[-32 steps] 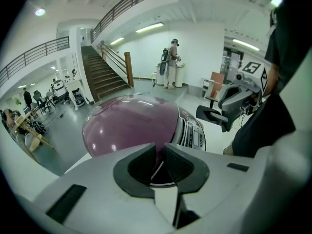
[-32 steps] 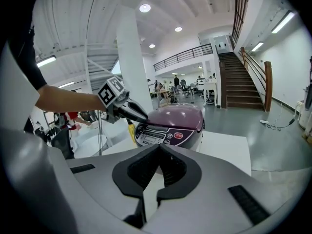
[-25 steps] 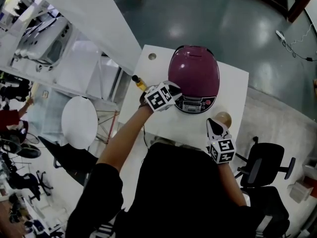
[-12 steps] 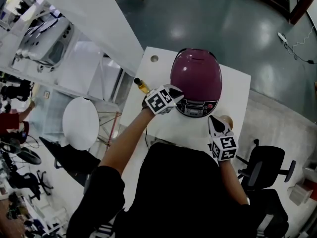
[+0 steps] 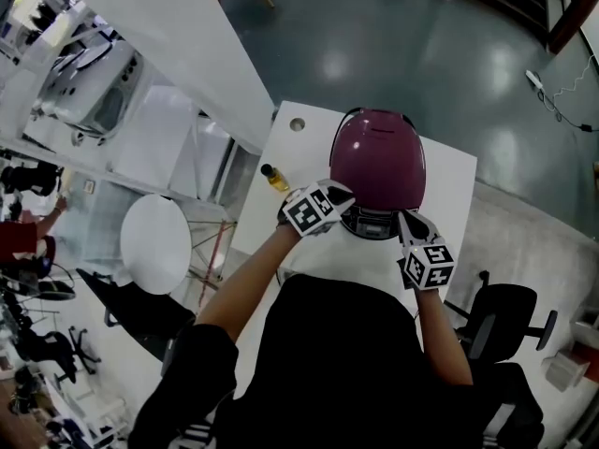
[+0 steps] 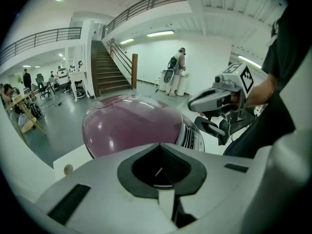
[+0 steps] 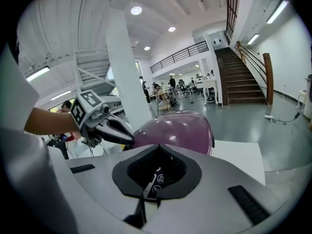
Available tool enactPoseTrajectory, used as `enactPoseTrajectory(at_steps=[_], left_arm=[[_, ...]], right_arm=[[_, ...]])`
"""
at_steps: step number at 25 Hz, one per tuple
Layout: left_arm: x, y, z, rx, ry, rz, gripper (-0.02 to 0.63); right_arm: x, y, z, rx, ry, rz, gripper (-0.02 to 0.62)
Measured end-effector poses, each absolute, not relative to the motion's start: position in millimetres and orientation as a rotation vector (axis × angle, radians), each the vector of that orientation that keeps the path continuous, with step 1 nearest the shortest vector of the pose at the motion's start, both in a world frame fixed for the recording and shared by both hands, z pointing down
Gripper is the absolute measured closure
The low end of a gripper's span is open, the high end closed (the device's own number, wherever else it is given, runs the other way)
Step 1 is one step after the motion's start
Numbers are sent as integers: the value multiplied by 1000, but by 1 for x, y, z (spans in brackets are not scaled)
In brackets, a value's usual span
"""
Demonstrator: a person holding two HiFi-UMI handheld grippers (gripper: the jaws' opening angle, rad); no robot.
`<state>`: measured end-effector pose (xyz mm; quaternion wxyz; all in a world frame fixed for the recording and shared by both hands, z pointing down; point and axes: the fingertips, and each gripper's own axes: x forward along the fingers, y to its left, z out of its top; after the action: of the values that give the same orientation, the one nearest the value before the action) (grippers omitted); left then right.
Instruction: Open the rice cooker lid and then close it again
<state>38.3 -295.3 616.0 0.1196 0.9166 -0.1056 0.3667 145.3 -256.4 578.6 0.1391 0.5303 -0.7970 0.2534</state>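
Note:
The purple rice cooker point(image 5: 377, 157) stands on the white table point(image 5: 449, 171) with its lid down. Its grey control panel point(image 5: 372, 221) faces me. My left gripper point(image 5: 344, 195) rests at the panel's left edge; its jaws have just been closing and are shut, with nothing between them. My right gripper point(image 5: 404, 218) is shut and empty, its tips at the panel's right edge. The cooker point(image 6: 131, 126) fills the left gripper view just beyond the jaws. The right gripper view shows the cooker point(image 7: 178, 130) with the left gripper point(image 7: 129, 139) at its left side.
A small bottle of yellow liquid point(image 5: 274, 176) stands on the table to the cooker's left, with a round hole point(image 5: 297, 124) in the tabletop behind it. A round white table point(image 5: 154, 243) is at the left and a black chair point(image 5: 501, 316) at the right.
My right gripper has moved from the table's right side in to the cooker's front panel. The left gripper has stayed at the panel's left edge. The lid has not moved.

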Motion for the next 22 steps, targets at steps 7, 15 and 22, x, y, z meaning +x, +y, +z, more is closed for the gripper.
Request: enactPoseTrajectory(at_steps=[7, 15, 22], left_arm=[[40, -294, 616, 2694, -285, 1050, 601], [46, -291, 616, 2707, -268, 1042, 602], [40, -291, 619, 2720, -231, 1049, 603]], right_arm=[[148, -272, 594, 1539, -2222, 763, 595], [157, -275, 609, 1518, -2143, 793, 595], [150, -275, 612, 1539, -2106, 818, 595]])
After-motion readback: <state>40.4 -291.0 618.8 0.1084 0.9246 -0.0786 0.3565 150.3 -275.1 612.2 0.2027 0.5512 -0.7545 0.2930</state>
